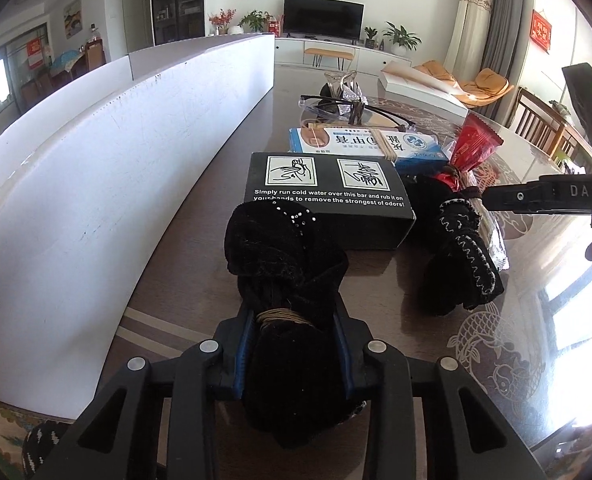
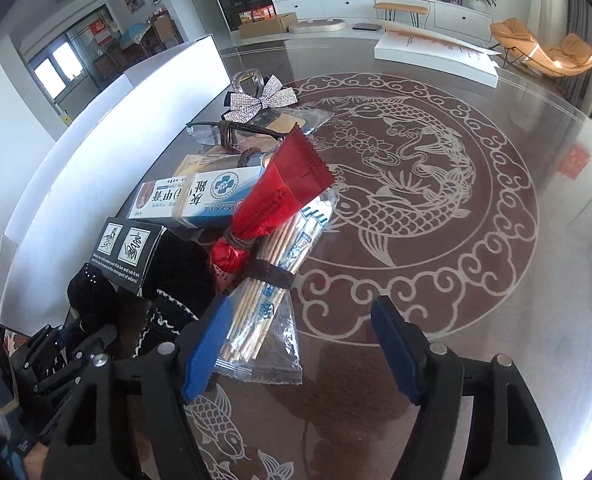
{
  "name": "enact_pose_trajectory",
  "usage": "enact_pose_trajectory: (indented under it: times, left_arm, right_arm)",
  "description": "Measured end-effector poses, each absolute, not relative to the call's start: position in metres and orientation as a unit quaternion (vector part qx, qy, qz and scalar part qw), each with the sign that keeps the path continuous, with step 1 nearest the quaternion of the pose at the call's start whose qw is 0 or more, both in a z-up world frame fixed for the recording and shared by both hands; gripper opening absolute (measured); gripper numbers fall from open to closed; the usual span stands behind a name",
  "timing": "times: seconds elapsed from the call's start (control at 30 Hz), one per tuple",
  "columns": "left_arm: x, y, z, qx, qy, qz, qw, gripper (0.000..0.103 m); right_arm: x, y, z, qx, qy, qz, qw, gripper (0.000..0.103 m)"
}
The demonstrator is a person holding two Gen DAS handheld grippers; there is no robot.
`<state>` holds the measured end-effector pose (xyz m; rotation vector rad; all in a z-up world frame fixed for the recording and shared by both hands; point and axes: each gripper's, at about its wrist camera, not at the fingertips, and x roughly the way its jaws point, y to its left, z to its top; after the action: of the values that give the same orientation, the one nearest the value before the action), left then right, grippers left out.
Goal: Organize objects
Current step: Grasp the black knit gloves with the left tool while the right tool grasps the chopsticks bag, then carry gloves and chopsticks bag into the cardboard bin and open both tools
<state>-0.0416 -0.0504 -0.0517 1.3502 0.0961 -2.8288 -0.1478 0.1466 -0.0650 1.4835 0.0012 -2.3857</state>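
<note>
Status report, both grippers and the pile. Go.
Left gripper shut on black velvet bundle. Right gripper open, empty, beside bagged sticks. Black box directly ahead of bundle; white board along the left.

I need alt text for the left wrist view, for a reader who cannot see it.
The left tongs are shut on a black fabric bundle tied with cord, on a dark glossy table. Just beyond lie a black box with printed instructions, a blue-and-white carton and glasses, beside a white board.
</note>
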Motion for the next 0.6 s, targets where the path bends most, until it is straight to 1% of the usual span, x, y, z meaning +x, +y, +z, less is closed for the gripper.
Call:
enact_pose_trajectory:
  times: [0.07, 0.1, 0.13, 0.17, 0.2, 0.23, 0.3, 0.4, 0.5, 0.6]
  left_arm:
    - [-0.041, -0.051, -0.052, 0.429, 0.033, -0.903, 0.002, 0.034]
    - [-0.041, -0.051, -0.051, 0.428, 0.034, -0.903, 0.001, 0.034]
    - [-0.041, -0.051, -0.051, 0.426, 0.035, -0.904, -0.001, 0.034]
    - [-0.040, -0.051, -0.050, 0.424, 0.035, -0.905, -0.003, 0.034]
    - [-0.038, -0.050, -0.048, 0.421, 0.035, -0.906, -0.006, 0.034]
    - [-0.037, -0.049, -0.046, 0.417, 0.034, -0.908, -0.010, 0.034]
    - [-0.033, -0.047, -0.042, 0.409, 0.036, -0.912, -0.020, 0.033]
    - [-0.027, -0.046, -0.033, 0.397, 0.048, -0.916, -0.042, 0.033]
    - [-0.019, -0.048, -0.020, 0.377, 0.078, -0.920, -0.073, 0.033]
    - [-0.011, -0.052, 0.000, 0.359, 0.094, -0.925, -0.077, 0.033]
  right_arm:
    - [-0.162, 0.133, -0.071, 0.532, 0.001, -0.830, 0.166, 0.063]
    - [-0.167, 0.126, -0.075, 0.540, 0.000, -0.825, 0.169, 0.062]
    - [-0.172, 0.120, -0.080, 0.546, 0.003, -0.820, 0.172, 0.060]
    - [-0.175, 0.115, -0.083, 0.551, 0.010, -0.816, 0.174, 0.049]
    - [-0.177, 0.111, -0.086, 0.556, 0.026, -0.813, 0.170, 0.044]
    - [-0.175, 0.109, -0.085, 0.548, 0.044, -0.819, 0.163, 0.032]
    - [-0.171, 0.118, -0.083, 0.551, 0.054, -0.818, 0.158, 0.031]
    - [-0.156, 0.150, -0.074, 0.545, 0.039, -0.823, 0.153, 0.031]
    - [-0.134, 0.201, -0.057, 0.539, -0.028, -0.829, 0.145, 0.031]
    - [-0.115, 0.243, -0.036, 0.518, -0.101, -0.837, 0.143, 0.031]
